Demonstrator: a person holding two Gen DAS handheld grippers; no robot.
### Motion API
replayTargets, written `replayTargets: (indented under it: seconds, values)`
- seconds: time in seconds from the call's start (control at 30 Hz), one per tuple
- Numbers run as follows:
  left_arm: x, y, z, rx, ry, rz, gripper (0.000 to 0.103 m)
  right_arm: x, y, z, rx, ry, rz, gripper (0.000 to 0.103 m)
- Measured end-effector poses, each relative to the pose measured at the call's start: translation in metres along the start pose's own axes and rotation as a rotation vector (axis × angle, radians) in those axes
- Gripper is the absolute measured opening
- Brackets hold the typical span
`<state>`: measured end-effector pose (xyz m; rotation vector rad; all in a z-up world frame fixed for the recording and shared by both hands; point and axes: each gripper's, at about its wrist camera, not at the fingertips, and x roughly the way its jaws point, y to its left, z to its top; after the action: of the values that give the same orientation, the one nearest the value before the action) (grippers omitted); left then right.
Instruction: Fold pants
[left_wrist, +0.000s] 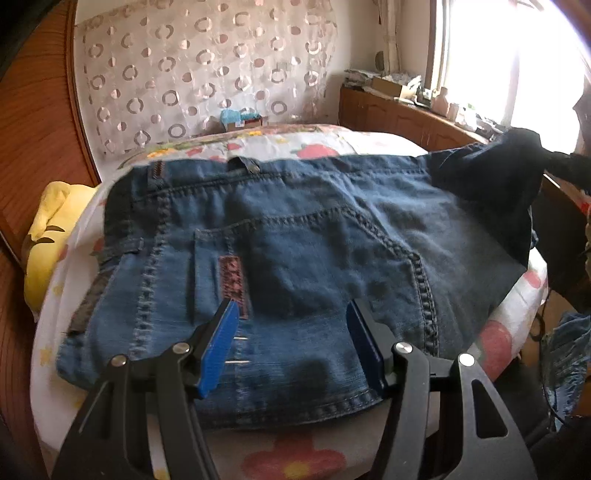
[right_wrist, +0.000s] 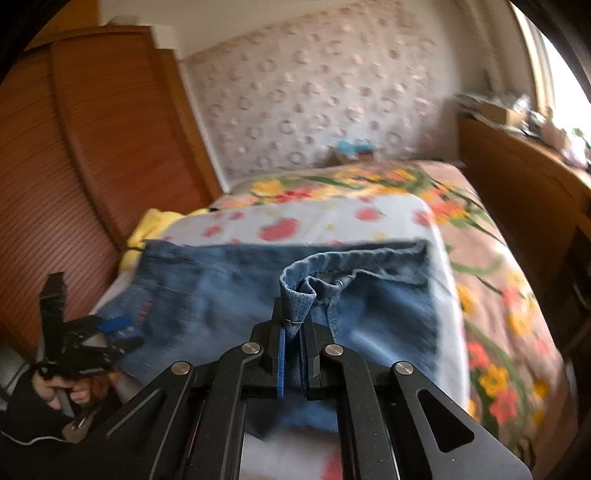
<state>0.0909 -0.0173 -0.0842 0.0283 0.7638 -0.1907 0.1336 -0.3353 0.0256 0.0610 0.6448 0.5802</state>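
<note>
The bed (right_wrist: 332, 221) fills mid-frame, and the jeans (left_wrist: 295, 240) lie across it, long axis left to right. The right tool (right_wrist: 293, 332) is pinching a raised denim edge at centre; the left tool (left_wrist: 291, 332), spread and empty (lower centre), hovers over the pocket.

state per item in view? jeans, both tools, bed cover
jeans: lying on the bed, back pocket up, one edge lifted
left tool: open, over the jeans, nothing between its pads
right tool: shut on a bunched denim edge
bed cover: spread flat under the jeans
</note>
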Motion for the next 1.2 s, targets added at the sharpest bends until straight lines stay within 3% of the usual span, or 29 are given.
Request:
replayTargets:
  seconds: [0.23, 0.37, 0.4, 0.43, 0.47, 0.53, 0.73, 0.9, 1.0, 1.2]
  values:
    - [-0.032, 0.026, 0.000, -0.056, -0.054, 0.025, 0.060, 0.023, 0.084, 0.026, -0.132, -0.007, 0.168, 0.003]
    - [-0.041, 0.034, -0.004, -0.074, -0.069, 0.037, 0.060, 0.037, 0.115, 0.026, -0.172, 0.016, 0.217, 0.003]
    - [-0.041, 0.036, -0.004, -0.078, -0.070, 0.036, 0.060, 0.043, 0.120, 0.024, -0.185, 0.037, 0.218, 0.006]
    - [-0.042, 0.037, -0.003, -0.080, -0.070, 0.034, 0.060, 0.047, 0.122, 0.023, -0.193, 0.050, 0.213, 0.016]
    - [-0.042, 0.038, -0.004, -0.082, -0.069, 0.032, 0.060, 0.051, 0.122, 0.022, -0.200, 0.059, 0.204, 0.032]
    - [-0.040, 0.036, -0.004, -0.083, -0.067, 0.025, 0.060, 0.057, 0.118, 0.019, -0.195, 0.075, 0.190, 0.041]
    - [-0.032, 0.024, 0.001, -0.064, -0.057, -0.003, 0.060, 0.046, 0.095, 0.010, -0.176, 0.078, 0.150, 0.042]
    - [-0.024, 0.004, 0.008, -0.032, -0.048, -0.052, 0.060, 0.039, 0.064, 0.003, -0.133, 0.072, 0.051, 0.044]
    - [-0.019, -0.008, 0.014, -0.010, -0.045, -0.071, 0.060, 0.038, 0.043, -0.003, -0.109, 0.073, -0.011, 0.051]
    - [-0.009, -0.028, 0.028, 0.008, -0.042, -0.147, 0.060, 0.041, 0.012, -0.016, -0.068, 0.093, -0.074, 0.052]
